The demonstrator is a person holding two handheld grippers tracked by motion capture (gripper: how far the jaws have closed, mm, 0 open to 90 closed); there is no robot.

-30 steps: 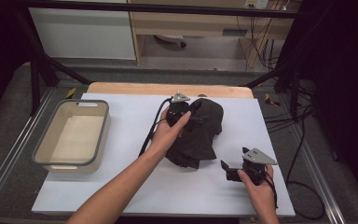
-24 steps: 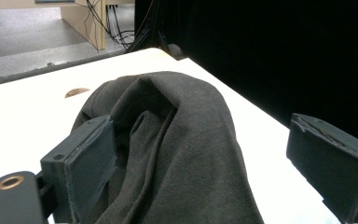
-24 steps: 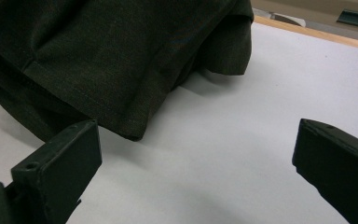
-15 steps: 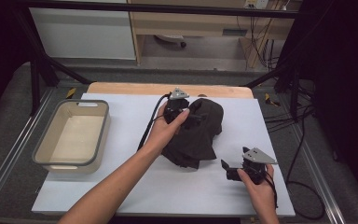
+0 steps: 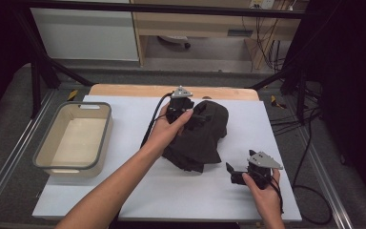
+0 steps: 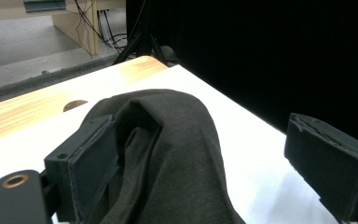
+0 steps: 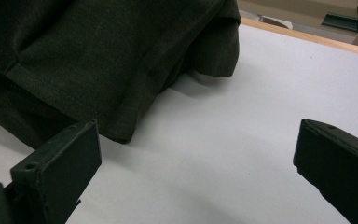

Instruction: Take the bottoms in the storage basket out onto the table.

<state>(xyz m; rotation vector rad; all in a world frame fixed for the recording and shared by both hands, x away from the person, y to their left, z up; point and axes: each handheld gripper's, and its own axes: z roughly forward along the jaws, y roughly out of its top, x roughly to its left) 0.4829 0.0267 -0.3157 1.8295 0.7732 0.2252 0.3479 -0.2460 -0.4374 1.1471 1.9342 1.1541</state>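
A dark, crumpled garment (image 5: 202, 140) lies in a heap in the middle of the white table top (image 5: 124, 191). At its far end a hand holds my left gripper (image 5: 195, 116), which is open. In the left gripper view a raised fold of the garment (image 6: 172, 154) sits between the jaws of the left gripper (image 6: 205, 140): it leans on the left pad and stands well off the right one. Near the front right, my right gripper (image 5: 232, 174) points left at the heap. In its own view the right gripper (image 7: 200, 149) is open on bare table, with the garment's hem (image 7: 116, 126) just ahead at the left.
A pale bin with a grey rim (image 5: 40, 157) stands at the table's left side. A wooden strip (image 5: 138, 90) runs along the far edge. Black frame poles and cables (image 5: 290, 114) stand beyond the right side, and a cable trails from each gripper.
The left hand has lifted its gripper a little at the garment's far end, and the fold there stands slightly higher. The right hand has kept still.
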